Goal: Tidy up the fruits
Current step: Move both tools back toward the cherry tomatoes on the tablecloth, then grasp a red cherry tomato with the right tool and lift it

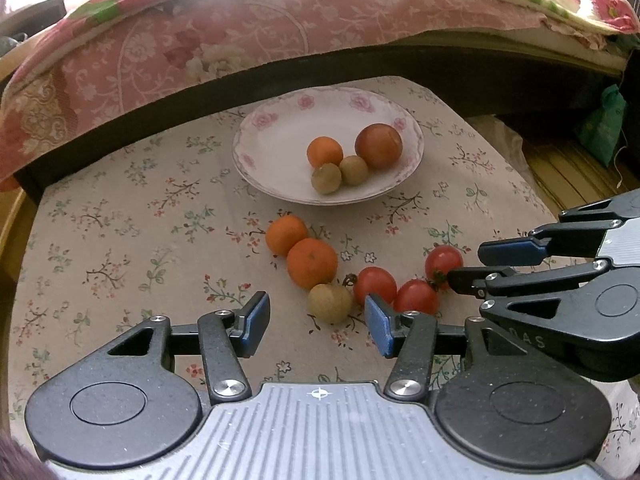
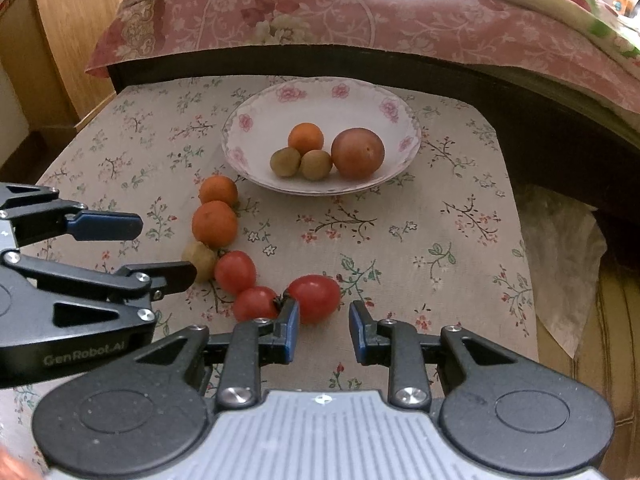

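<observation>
On the black body of my left gripper (image 2: 168, 246), seen from the right wrist camera, I read "GenRobot.AI". On my right gripper (image 1: 466, 264), in the left wrist view, only the letters "DAS" are legible.

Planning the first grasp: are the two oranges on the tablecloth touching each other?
Touching. The right wrist view shows the smaller orange pressed against the larger orange, no cloth visible between them.

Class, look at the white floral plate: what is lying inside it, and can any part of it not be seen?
In the plate lie one small orange fruit, two small greenish-brown fruits and a larger reddish-brown fruit. The plate's surface beneath them is hidden.
</observation>
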Demonstrator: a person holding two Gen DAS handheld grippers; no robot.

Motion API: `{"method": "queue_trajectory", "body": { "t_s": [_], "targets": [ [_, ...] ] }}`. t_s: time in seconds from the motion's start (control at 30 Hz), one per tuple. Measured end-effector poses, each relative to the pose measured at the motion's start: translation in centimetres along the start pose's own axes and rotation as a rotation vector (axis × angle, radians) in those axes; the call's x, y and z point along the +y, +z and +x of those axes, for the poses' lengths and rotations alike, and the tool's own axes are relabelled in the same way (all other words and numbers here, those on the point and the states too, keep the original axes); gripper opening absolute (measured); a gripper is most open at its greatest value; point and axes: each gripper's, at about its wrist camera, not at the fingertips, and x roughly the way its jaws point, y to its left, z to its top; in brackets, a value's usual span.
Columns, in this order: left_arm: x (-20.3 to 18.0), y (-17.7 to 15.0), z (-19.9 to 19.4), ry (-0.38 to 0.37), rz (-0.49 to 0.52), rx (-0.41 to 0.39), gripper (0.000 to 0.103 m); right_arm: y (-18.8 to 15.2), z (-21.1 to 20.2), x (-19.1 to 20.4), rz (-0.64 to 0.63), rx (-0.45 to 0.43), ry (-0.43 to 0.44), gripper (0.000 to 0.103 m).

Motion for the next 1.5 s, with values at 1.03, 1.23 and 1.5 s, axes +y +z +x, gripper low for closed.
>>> {"method": "queue_trajectory", "body": {
  "t_s": [1.03,1.23,1.5],
  "targets": [
    [0.0,-0.6,0.5,-0.009,0.015,0.021,0.062,-0.1,0.4,0.2,-0.013,0.012,0.025,0.029],
    [0.2,-1.0,0.5,-0.016,0.020,0.035,0.062,-0.5,0.7,0.2,-0.030,0.018,0.051,0.029],
    [0.3,-1.3,0.7,-0.032,0.027,0.044,0.063,-0.6,0.9,-0.2,-0.041,0.015,0.073,0.029]
  ]
}}
